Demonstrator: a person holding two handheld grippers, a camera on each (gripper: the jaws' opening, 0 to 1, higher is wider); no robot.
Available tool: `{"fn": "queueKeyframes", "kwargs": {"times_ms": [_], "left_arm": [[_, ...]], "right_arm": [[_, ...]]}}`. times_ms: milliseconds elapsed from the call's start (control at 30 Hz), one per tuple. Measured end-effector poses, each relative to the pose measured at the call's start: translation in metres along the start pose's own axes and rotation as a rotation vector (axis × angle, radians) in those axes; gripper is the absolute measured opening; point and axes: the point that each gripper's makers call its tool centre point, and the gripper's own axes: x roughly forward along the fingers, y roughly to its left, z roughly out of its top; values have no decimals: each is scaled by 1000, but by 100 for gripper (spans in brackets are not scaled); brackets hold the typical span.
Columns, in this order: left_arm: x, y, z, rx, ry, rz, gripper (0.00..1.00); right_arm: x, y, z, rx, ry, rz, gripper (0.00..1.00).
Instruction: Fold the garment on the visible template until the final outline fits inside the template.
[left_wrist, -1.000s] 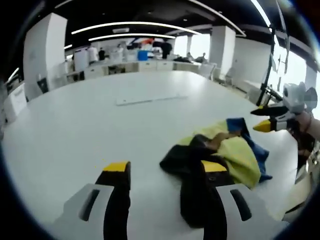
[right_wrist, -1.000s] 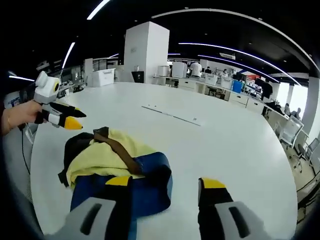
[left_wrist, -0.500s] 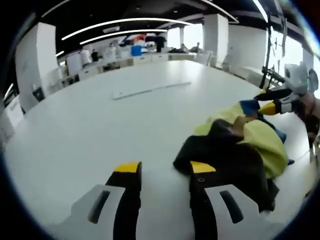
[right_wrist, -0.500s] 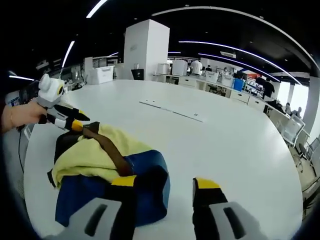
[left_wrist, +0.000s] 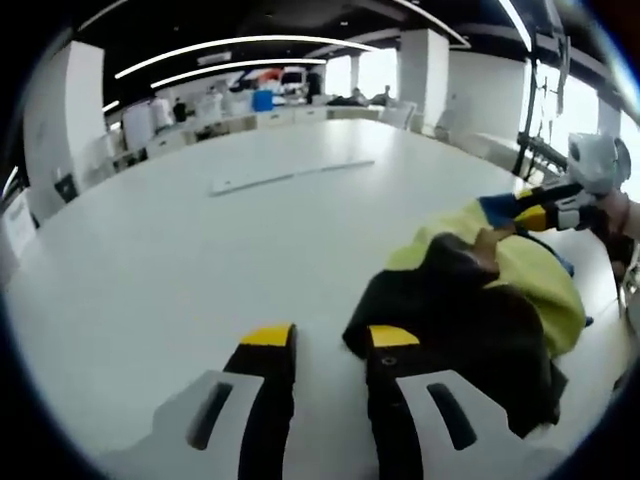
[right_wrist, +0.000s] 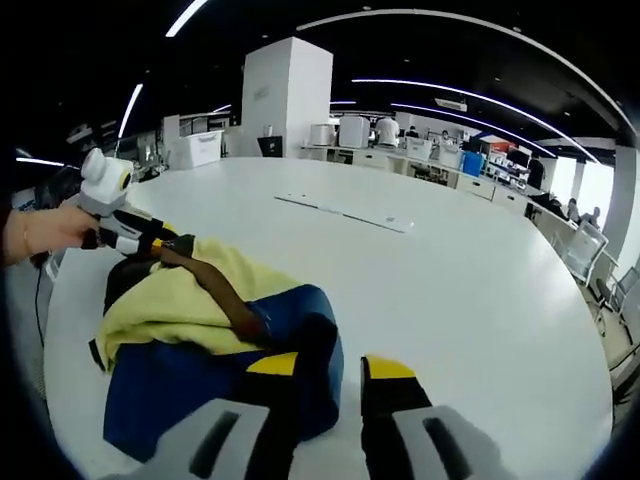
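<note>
**Two grips closing on a bunched garment, with the template far off**

In the left gripper view, our left gripper (left_wrist: 325, 345) rises from the bottom centre with its yellow-tipped jaws drawn close together, a narrow gap left between them. The right-hand jaw touches the black edge of the crumpled garment (left_wrist: 470, 300), which lies at centre right on the white table (left_wrist: 180, 240). We cannot tell whether any cloth sits between the jaws.

In the right gripper view, our right gripper (right_wrist: 330, 370) stands at the bottom centre, its jaws likewise nearly together at the blue edge of the garment (right_wrist: 200, 330) in the lower left. Here too, a bite on the cloth cannot be confirmed.

The garment is a heap of yellow, blue, black and brown folds. A pale flat strip (left_wrist: 290, 175), perhaps the template's edge, lies well apart from it in the upper middle of the left gripper view; we cannot say what it is.

We see these risks:

- A jaw may close beside the cloth, not on it, and lift nothing.
- A jaw may pinch several layers at once, so the heap drags as a lump and will not spread flat.
- Grabbing two points that are not matching edges would twist the garment.
- The garment sits near the table's edge in the left gripper view; a careless pull could slide part of it off.
</note>
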Motion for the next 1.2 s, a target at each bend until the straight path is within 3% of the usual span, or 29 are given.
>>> {"fn": "queueKeyframes", "kwargs": {"times_ms": [67, 133, 167, 200, 300, 400, 500, 900, 1200], "left_arm": [[2, -6, 1, -8, -7, -29, 14], [4, -11, 2, -32, -17, -52, 0], [5, -18, 2, -79, -22, -76, 0], [6, -15, 1, -114, -19, -47, 0], [6, -15, 2, -76, -17, -40, 0], [3, -13, 2, -26, 1, -23, 0], [-4, -9, 9, 8, -18, 1, 0], [-38, 5, 48, 1, -95, 17, 0], [-65, 12, 85, -51, -166, 24, 0]], "right_arm": [[2, 0, -4, -12, 13, 3, 11], [2, -1, -4, -19, 18, -4, 8], [1, -2, -4, -21, 15, -13, 7], [1, -2, -3, -23, 12, -19, 6], [-1, -3, 0, -24, 2, -28, 0], [-2, -3, 0, -24, 1, -22, 0], [-4, -5, 1, -24, -3, -23, 0], [-24, -10, 22, -12, -48, -29, 0], [-40, -14, 62, -19, -122, -48, 0]]}}
